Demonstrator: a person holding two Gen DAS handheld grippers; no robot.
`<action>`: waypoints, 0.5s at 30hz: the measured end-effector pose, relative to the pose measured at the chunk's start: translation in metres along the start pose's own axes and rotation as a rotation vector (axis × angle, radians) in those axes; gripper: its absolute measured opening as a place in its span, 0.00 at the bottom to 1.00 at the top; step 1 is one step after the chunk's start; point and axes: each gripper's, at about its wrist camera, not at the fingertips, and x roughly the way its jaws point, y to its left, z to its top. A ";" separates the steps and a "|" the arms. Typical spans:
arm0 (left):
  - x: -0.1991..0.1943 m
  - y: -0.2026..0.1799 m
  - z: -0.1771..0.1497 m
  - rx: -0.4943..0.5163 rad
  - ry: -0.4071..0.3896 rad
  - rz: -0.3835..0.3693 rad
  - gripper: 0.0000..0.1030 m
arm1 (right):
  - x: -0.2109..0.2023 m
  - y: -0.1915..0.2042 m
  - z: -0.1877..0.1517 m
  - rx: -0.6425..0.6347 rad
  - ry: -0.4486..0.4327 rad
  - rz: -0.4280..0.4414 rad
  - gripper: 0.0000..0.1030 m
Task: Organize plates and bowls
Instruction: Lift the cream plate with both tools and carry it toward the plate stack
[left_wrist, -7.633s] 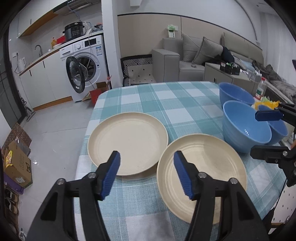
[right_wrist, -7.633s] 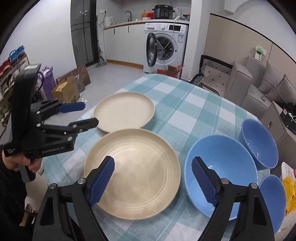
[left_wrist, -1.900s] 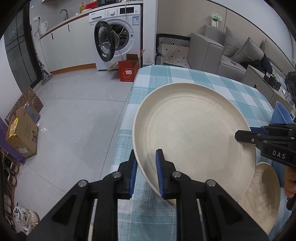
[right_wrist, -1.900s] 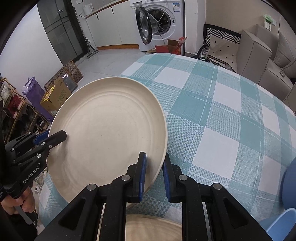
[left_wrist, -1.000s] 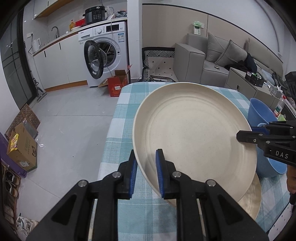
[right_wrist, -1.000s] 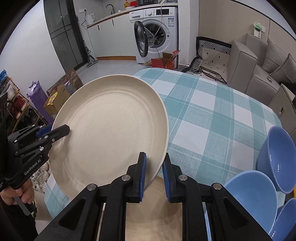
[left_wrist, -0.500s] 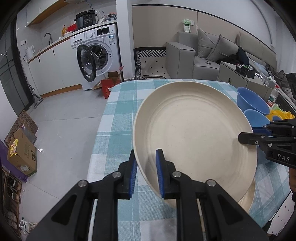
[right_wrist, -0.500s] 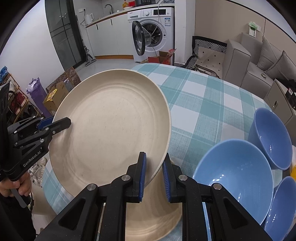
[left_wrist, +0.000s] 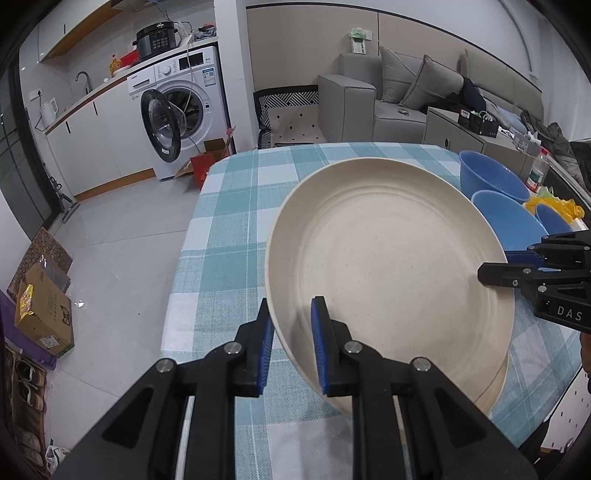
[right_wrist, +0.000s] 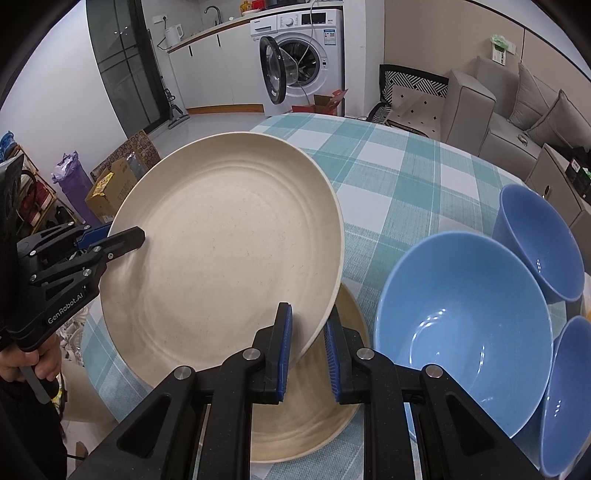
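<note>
A cream plate (left_wrist: 391, 266) is held in the air by both grippers over a second cream plate (right_wrist: 314, 413) that lies on the checked table. My left gripper (left_wrist: 291, 347) is shut on the held plate's near-left rim. My right gripper (right_wrist: 308, 350) is shut on its opposite rim; the same plate fills the right wrist view (right_wrist: 225, 254). The lower plate shows only as a sliver in the left wrist view (left_wrist: 495, 387). Three blue bowls stand to the right of the plates: a large one (right_wrist: 461, 328), one behind it (right_wrist: 543, 240) and one at the frame's edge (right_wrist: 569, 398).
The teal checked tablecloth (left_wrist: 236, 229) covers the table, whose left edge drops to the floor. A washing machine (left_wrist: 181, 110) with its door open stands beyond, with a grey sofa (left_wrist: 373, 99) at the back. A yellow item (left_wrist: 554, 206) lies behind the bowls.
Both grippers have carried the held plate to the right, from the left part of the table to above the second plate, and lowered it closer to that plate.
</note>
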 end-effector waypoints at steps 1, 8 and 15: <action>0.001 -0.001 -0.002 0.000 0.006 -0.002 0.17 | 0.001 0.000 -0.002 0.002 0.003 0.000 0.17; 0.005 -0.011 -0.010 0.019 0.023 -0.007 0.17 | 0.005 -0.001 -0.018 0.007 0.018 -0.012 0.17; 0.005 -0.015 -0.013 0.029 0.030 -0.011 0.17 | 0.004 -0.001 -0.027 0.002 0.024 -0.011 0.17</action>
